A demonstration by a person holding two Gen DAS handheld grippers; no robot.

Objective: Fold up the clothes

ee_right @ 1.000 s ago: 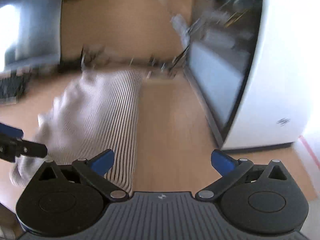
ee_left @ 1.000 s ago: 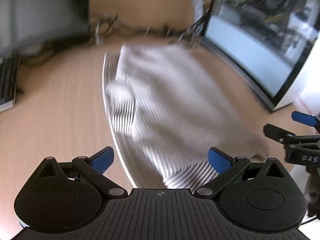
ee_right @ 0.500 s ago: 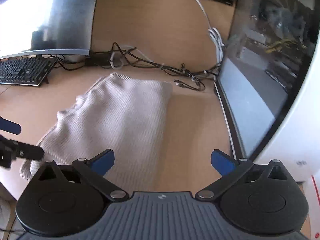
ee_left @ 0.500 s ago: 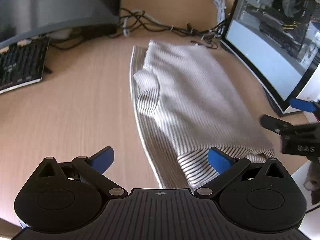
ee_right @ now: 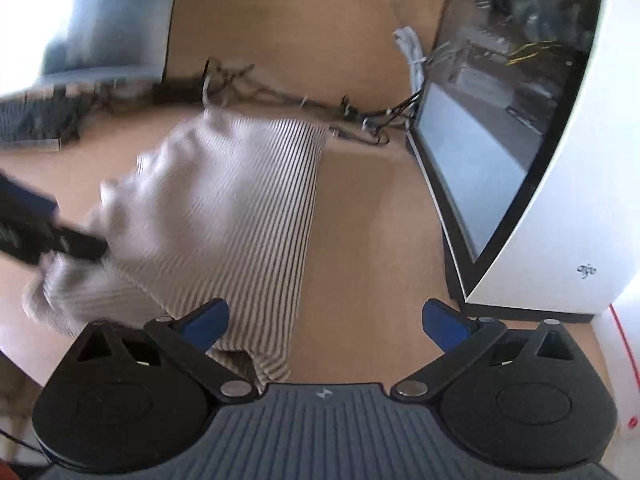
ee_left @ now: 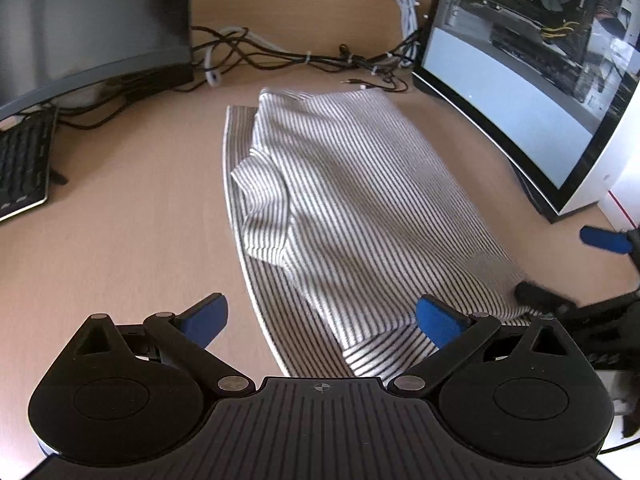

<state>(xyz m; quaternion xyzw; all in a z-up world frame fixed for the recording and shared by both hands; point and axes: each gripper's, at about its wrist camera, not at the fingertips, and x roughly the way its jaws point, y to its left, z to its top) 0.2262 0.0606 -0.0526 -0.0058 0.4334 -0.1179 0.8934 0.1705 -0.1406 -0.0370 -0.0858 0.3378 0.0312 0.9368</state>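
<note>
Garment: the striped shirt [ee_left: 360,200] lies on the table [ee_left: 112,240], partly folded, its length running from the near edge toward the cables [ee_left: 280,54] at the back edge. A doubled layer covers most of it; a single strip shows along its left side.
Left gripper [ee_left: 320,316]: jaws wide apart, nothing held. It hangs over the shirt's near left end; the right pad is over the cloth, and contact cannot be confirmed.
Right gripper [ee_right: 324,320]: jaws wide apart, nothing held. It hangs at the shirt's near right end, with its left pad over the cloth and its right pad over bare table.
Surroundings: keyboard [ee_left: 24,164] near the left edge; computer case [ee_right: 540,160] along the right edge.
Step in hand: judged as the pause between folds, with both grippers positioned at the near hem.
Next move: lower each gripper onto a near corner, close on all layers, then carry the hem toward the back edge. Keep both sides level.
Caution: motion blur in the right wrist view hides the layer edges.
</note>
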